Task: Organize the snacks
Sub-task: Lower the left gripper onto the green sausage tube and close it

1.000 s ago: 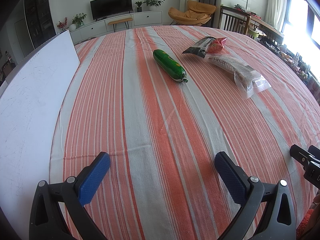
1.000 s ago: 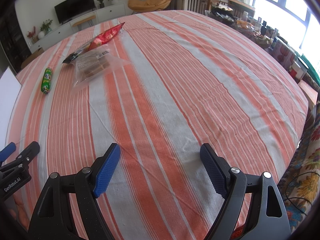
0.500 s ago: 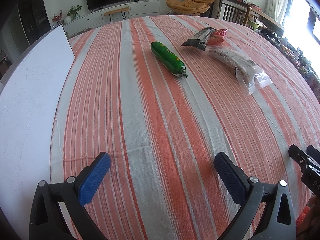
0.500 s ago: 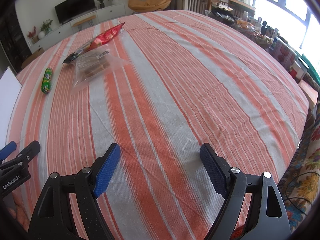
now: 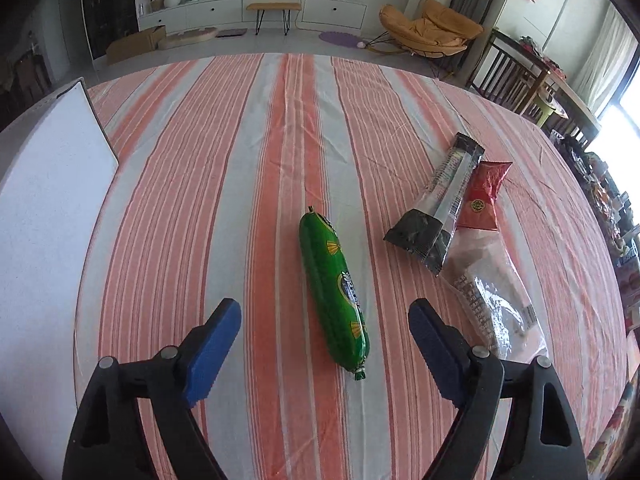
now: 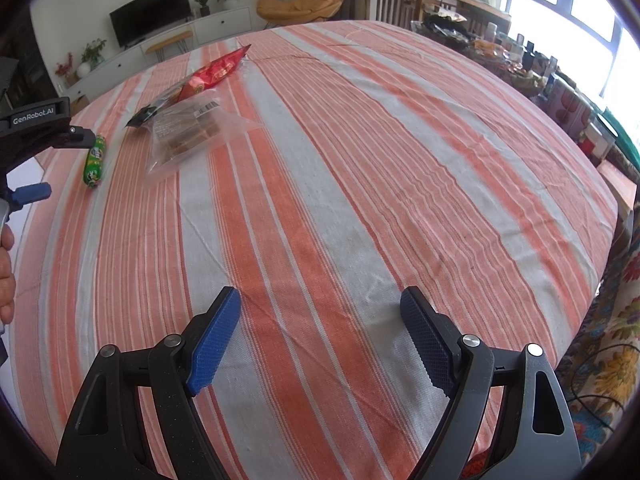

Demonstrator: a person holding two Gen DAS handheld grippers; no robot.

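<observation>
A green sausage-shaped snack [image 5: 334, 294] lies on the striped tablecloth, just ahead of my open left gripper [image 5: 324, 340], its near end between the blue pads. To its right lie a dark packet [image 5: 438, 208], a red packet [image 5: 482, 196] and a clear bag of biscuits [image 5: 496, 300]. My right gripper [image 6: 320, 340] is open and empty over bare cloth. In the right wrist view the green snack [image 6: 94, 160], clear bag [image 6: 192, 132] and red packet [image 6: 212, 74] lie far left, with the left gripper [image 6: 28, 160] beside the green snack.
A white board [image 5: 44, 220] lies along the table's left edge. The round table [image 6: 400, 160] carries the striped cloth. Cluttered goods [image 6: 560, 92] stand beyond its right edge. Chairs and a TV cabinet stand at the back of the room.
My left gripper has moved forward across the table up to the green snack, which now sits close between its open fingers. The right gripper has stayed in place.
</observation>
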